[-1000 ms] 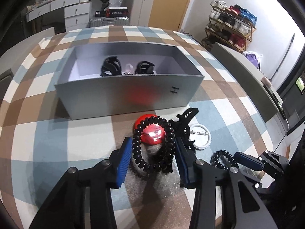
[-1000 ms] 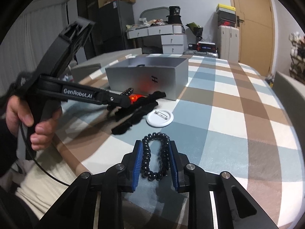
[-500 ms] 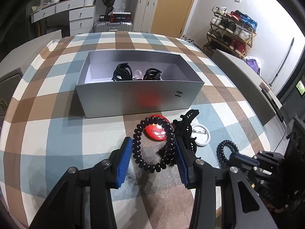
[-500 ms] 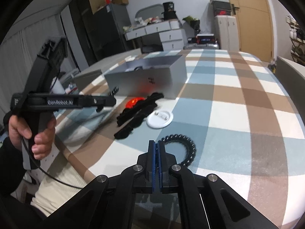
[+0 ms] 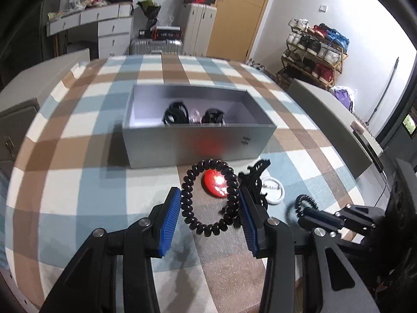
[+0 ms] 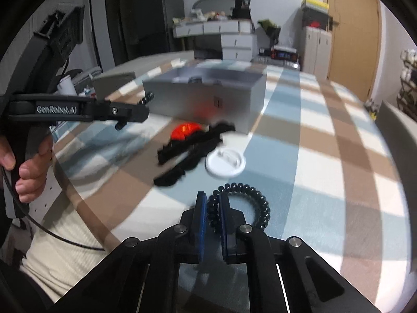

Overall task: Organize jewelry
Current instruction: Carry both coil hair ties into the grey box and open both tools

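Left gripper (image 5: 209, 203): blue pads set narrow, clamped on opposite sides of a black spiral hair tie (image 5: 210, 197); the ring stands up between the pads, clear of the checked tablecloth (image 5: 78, 182). Right gripper (image 6: 212, 214): pads nearly together, pinching one side of a second black coil tie (image 6: 241, 203); the rest of that loop hangs out toward 2 o'clock of the pads. In the left wrist view the same gripper enters at 4 o'clock with its tie at the tip.

Grey open box (image 5: 198, 143) sits at 12 o'clock of the left gripper, long side facing it. Inside: two black claw clips (image 5: 177, 113), with something pale between them, too blurred to name.

On the cloth between box and grippers: red round badge (image 5: 215, 184), seen through the held ring; black toothed hair clip (image 6: 192, 147) just beside it at 3 o'clock; white round badge, pin side up (image 6: 225, 161), next, partly behind the clip in the left wrist view.

A hand (image 6: 28, 172) grips the left tool's handle at 9 o'clock in the right wrist view.
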